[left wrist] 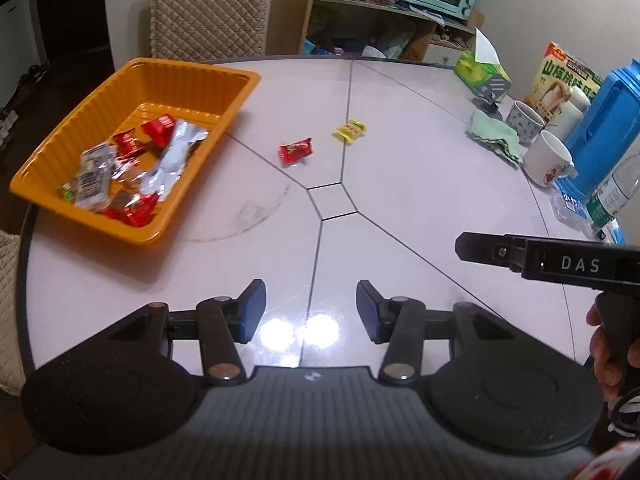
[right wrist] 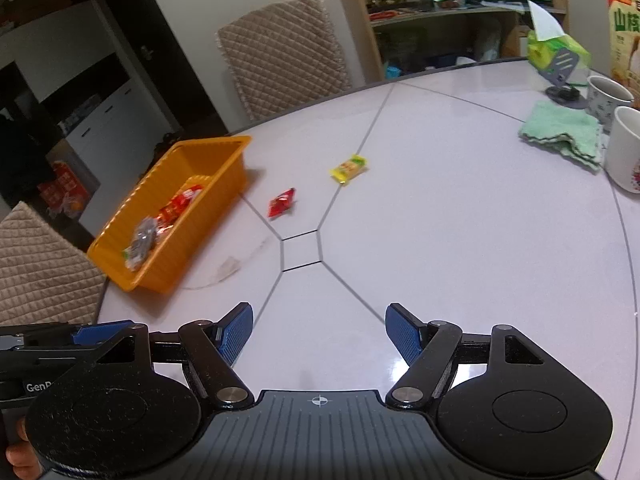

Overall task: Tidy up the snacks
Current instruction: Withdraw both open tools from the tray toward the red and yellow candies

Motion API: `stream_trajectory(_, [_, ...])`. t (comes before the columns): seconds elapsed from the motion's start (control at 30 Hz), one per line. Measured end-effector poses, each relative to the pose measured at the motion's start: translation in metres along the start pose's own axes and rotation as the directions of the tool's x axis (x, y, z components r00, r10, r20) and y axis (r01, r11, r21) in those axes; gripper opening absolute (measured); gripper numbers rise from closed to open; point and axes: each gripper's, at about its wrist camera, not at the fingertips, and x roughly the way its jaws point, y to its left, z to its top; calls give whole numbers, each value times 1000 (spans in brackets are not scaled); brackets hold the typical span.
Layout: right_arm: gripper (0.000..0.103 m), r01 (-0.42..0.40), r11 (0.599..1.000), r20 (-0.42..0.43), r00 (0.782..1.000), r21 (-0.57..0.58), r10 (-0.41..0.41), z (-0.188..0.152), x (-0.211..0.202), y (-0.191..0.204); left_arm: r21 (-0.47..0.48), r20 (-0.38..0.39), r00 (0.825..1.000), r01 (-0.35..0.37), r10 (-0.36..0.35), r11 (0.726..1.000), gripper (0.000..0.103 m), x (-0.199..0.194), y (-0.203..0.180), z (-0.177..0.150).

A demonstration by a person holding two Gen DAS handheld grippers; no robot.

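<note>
L wrist view:
L gripper [left wrist: 310, 310]: jaws apart, nothing btwn pads, over near edge of table [left wrist: 420, 184].
Orange tray [left wrist: 52, 160]: at table's left edge, several wrappers already inside.
Red snack [left wrist: 295, 151]: loose on table, just right of tray, near centre seams.
Yellow snack [left wrist: 350, 131]: loose, a bit farther & right of red one; the two are apart.
R gripper [left wrist: 480, 249]: seen side-on at right, w/ hand [left wrist: 612, 356] on its grip.

R wrist view:
R gripper [right wrist: 319, 332]: jaws spread wide, empty, over near edge.
Snacks: red snack [right wrist: 282, 203] nearer tray [right wrist: 128, 228], yellow snack [right wrist: 349, 168] beyond seam.
Step, my read: reach for a loose snack. Do it well: red for L, yellow for R; come down w/ pads either side of the wrapper, pinch the crinkled body, lift clear of tray rim before dropping.
Hard to see: tray contents blurred, count unclear; snack labels unreadable; mugs [right wrist: 624, 148] & box at right edge cut off; R gripper's jaw gap not readable from L view.
</note>
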Motion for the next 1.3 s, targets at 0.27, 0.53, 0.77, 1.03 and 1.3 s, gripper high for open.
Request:
stream_trajectory(0.27, [73,22,999,-5,1000,34,-22,6,6,-19,33,-17,1000,1,0,999,46,26,-14,11])
stream_trajectory(0.53, [73,36,998,-19,999,52,-35,16,23,-31,55,-2,1000,-19,20,998,46,53,-17,28])
stream_trajectory(0.77, [73,48,997,-31,998,68,-46,26,41,-40,90,34,998,-53,50,995,48,77,-20,45])
stream_trajectory(1.03, [73,62,995,-42,997,72,-59,35,61,-48,106,52,994,-97,92,990,49,105,-19,61])
stream_trajectory(1.3, [73,76,994,-58,996,73,-72,41,80,-52,111,73,988,-141,134,984,49,137,-20,81])
